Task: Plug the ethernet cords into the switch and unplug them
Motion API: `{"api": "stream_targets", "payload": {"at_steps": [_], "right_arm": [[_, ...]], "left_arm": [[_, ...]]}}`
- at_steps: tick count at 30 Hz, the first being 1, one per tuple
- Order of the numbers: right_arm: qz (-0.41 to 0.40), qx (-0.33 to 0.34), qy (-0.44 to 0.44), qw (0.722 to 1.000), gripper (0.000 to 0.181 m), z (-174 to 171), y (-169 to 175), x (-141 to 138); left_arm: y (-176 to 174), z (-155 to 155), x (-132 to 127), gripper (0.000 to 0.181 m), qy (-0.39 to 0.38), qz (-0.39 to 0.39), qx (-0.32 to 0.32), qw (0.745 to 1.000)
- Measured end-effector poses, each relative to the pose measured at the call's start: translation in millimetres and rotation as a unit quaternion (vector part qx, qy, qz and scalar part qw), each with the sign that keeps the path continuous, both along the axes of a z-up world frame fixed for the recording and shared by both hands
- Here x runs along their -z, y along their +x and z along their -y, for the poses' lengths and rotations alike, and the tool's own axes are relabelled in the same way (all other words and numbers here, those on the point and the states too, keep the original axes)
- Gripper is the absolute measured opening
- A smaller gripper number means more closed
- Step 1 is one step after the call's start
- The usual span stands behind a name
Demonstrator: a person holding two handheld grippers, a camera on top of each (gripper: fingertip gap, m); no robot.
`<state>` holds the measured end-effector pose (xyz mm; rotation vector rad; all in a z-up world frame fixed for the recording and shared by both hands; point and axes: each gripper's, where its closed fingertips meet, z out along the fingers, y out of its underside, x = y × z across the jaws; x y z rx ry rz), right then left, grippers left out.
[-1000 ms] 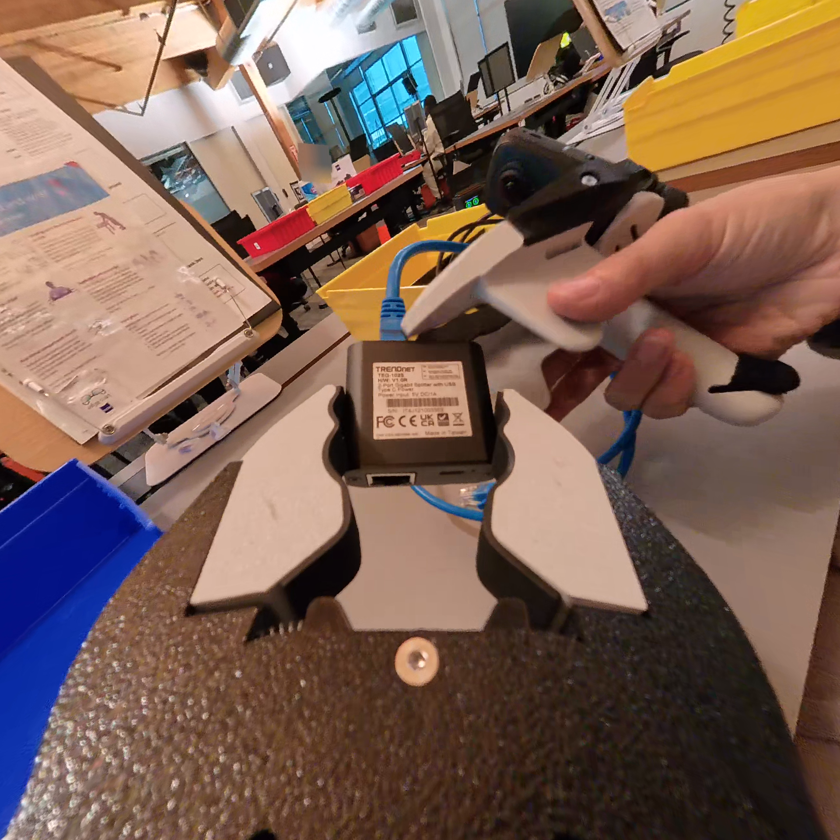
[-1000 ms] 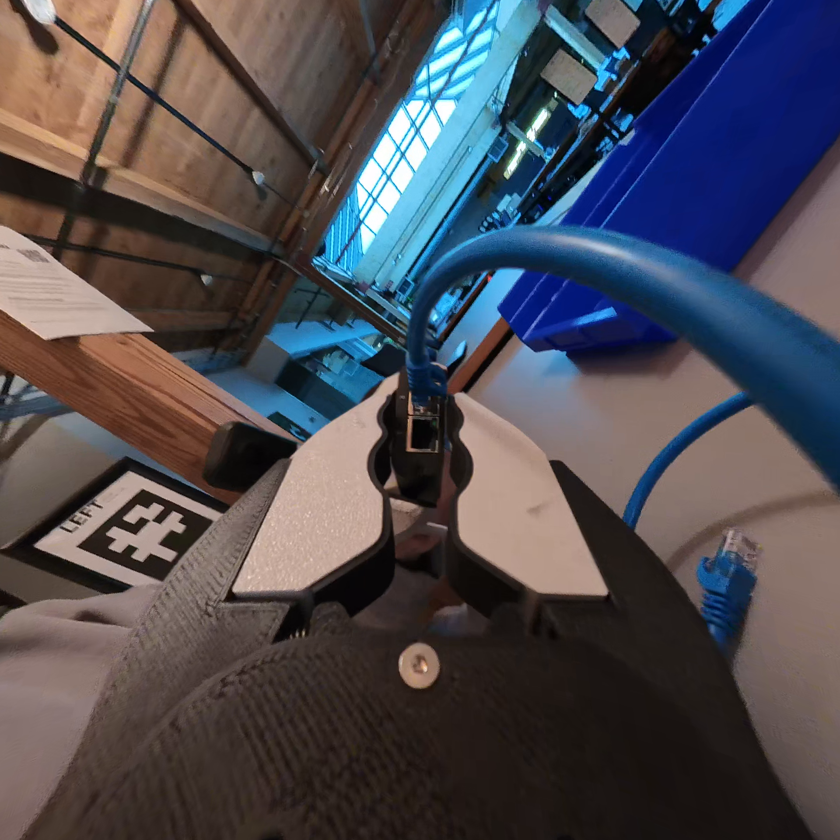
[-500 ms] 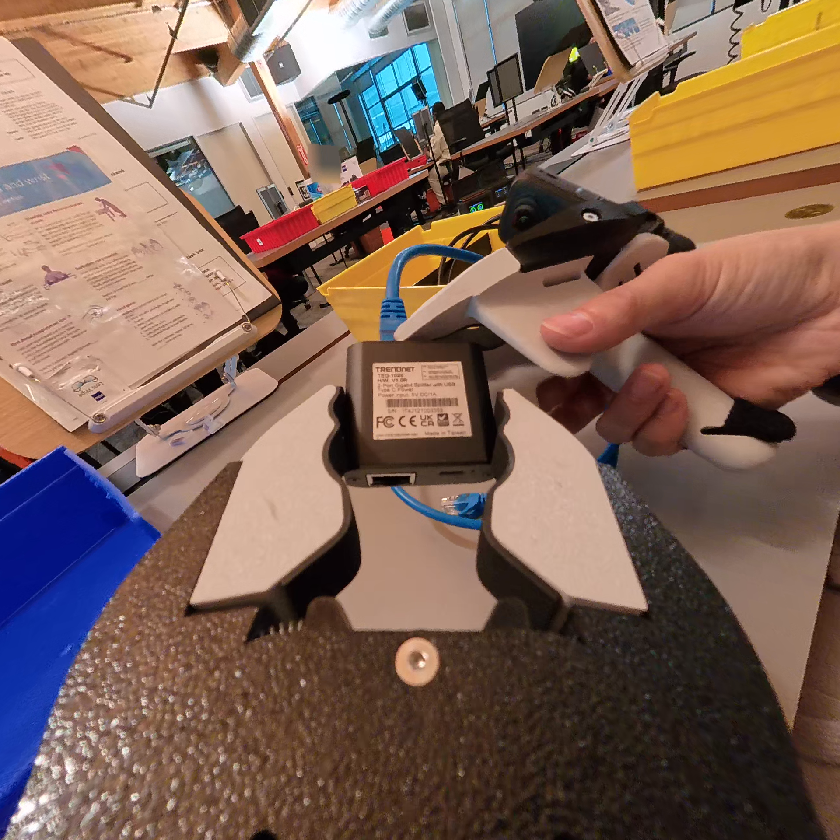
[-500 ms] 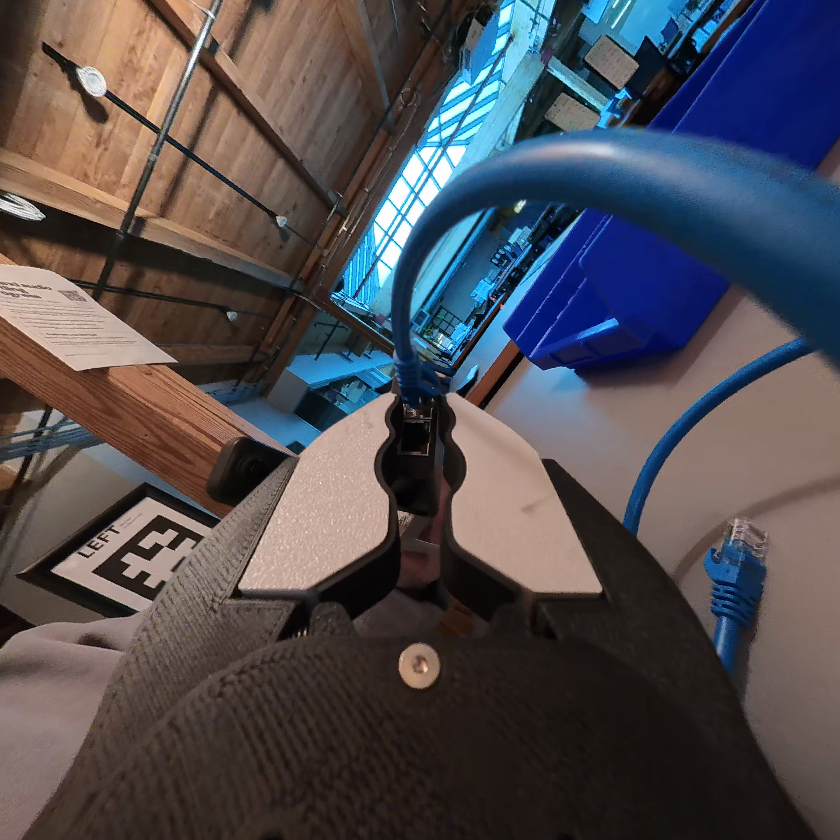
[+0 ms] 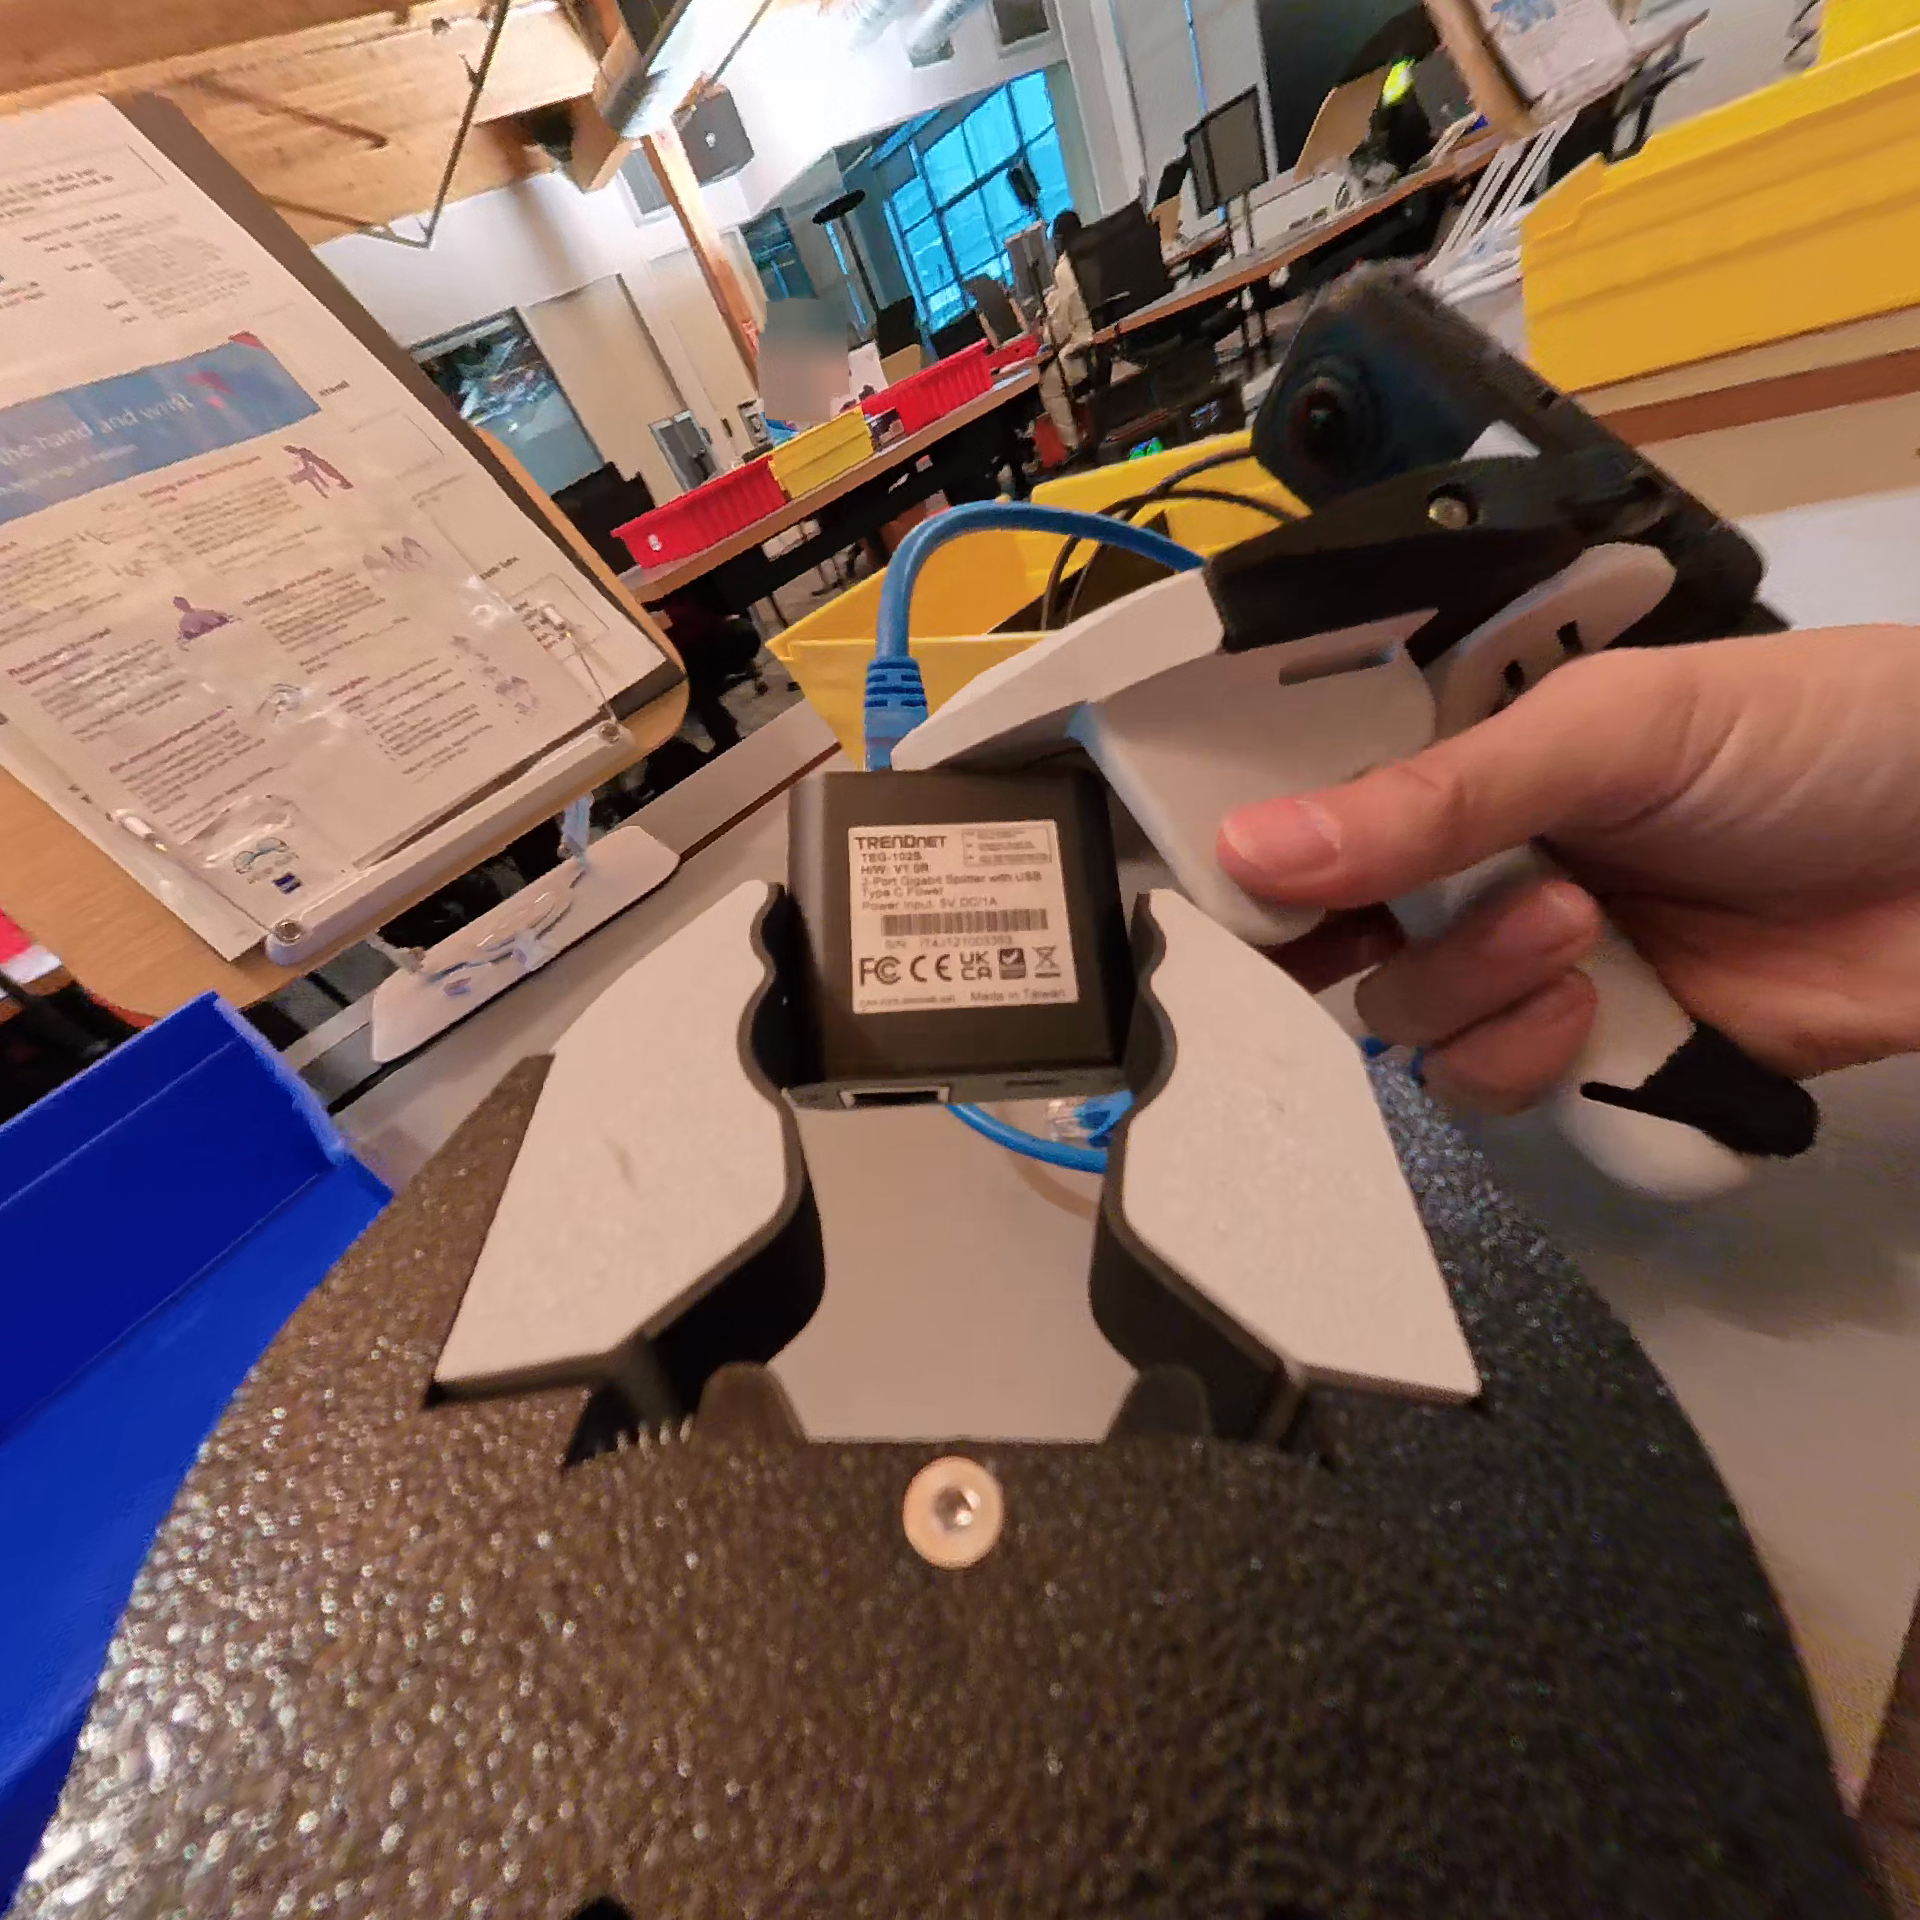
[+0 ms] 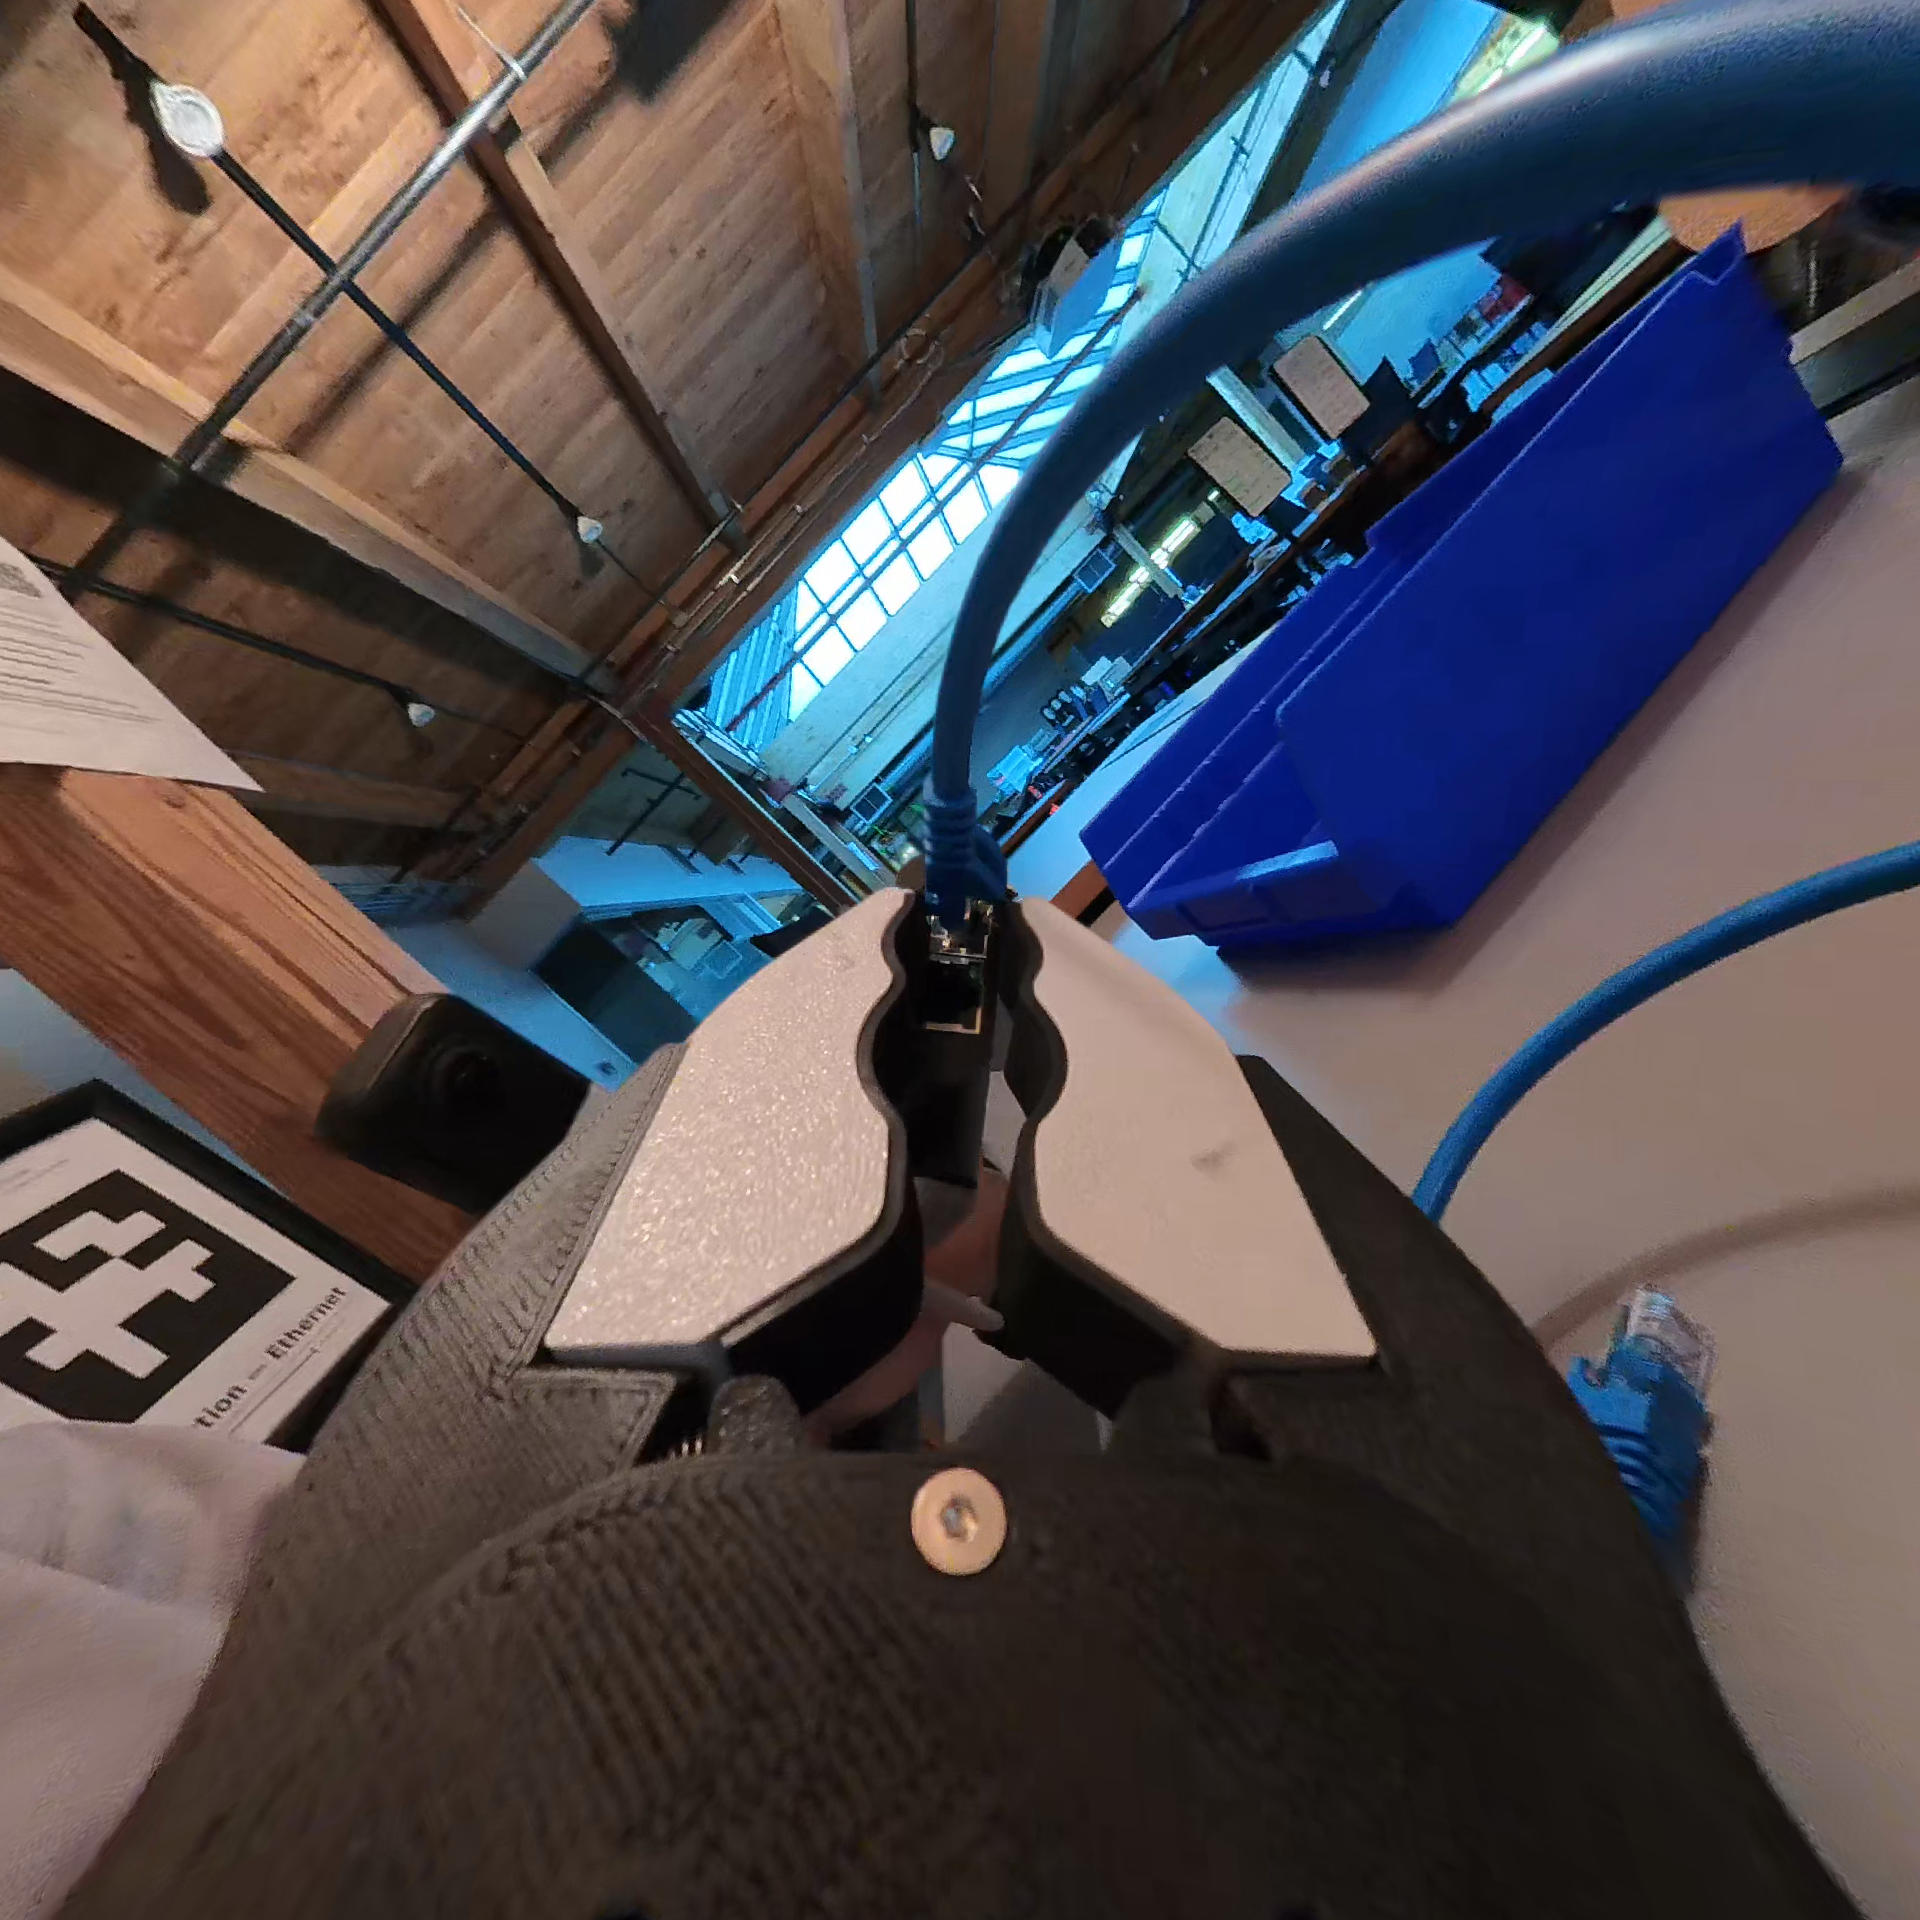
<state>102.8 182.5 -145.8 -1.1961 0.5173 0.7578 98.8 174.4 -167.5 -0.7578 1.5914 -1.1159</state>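
My left gripper [image 5: 954, 900] is shut on a small black switch [image 5: 956, 935], label side up, held above the table. A blue ethernet cord [image 5: 891, 686] is plugged into its far end; the near port [image 5: 894, 1093] is empty. My right gripper [image 6: 961, 916] is shut across the switch's far end [image 6: 951, 1039], its tips beside the blue plug [image 6: 951, 842]; in the left wrist view it reaches in from the right [image 5: 1143, 675], held by a hand [image 5: 1662, 831]. A second, loose blue plug [image 6: 1642, 1392] lies on the table, also seen under the switch [image 5: 1081, 1117].
A blue bin [image 5: 135, 1195] stands at the left, also in the right wrist view [image 6: 1455, 727]. Yellow bins [image 5: 1704, 208] stand behind and at the right. A tilted stand with printed sheets [image 5: 260, 571] is at the left. The grey table [image 5: 1714, 1351] extends to the right. The grippers are tip to tip, or close to it.
My right gripper has slid along the switch's end toward the plugged blue plug and tilted. My left gripper still holds the switch the same way.
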Motion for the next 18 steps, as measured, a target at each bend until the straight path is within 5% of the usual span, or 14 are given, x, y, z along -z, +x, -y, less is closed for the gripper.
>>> {"api": "stream_targets", "payload": {"at_steps": [9,15,18], "right_arm": [[0.090,0.008,0.005,0.996,0.013,3,-5,-11],[0.156,0.026,-0.017,0.987,0.016,5,-8,-17],[0.143,0.011,0.007,0.990,0.016,6,-13,-25]], "left_arm": [[-1,1,-9,0.061,0.070,0.063,-0.049,0.994],[-2,4,-14,0.061,0.021,0.065,-0.023,0.997],[-3,-4,-22,0.061,0.159,0.109,-0.090,0.977]]}}
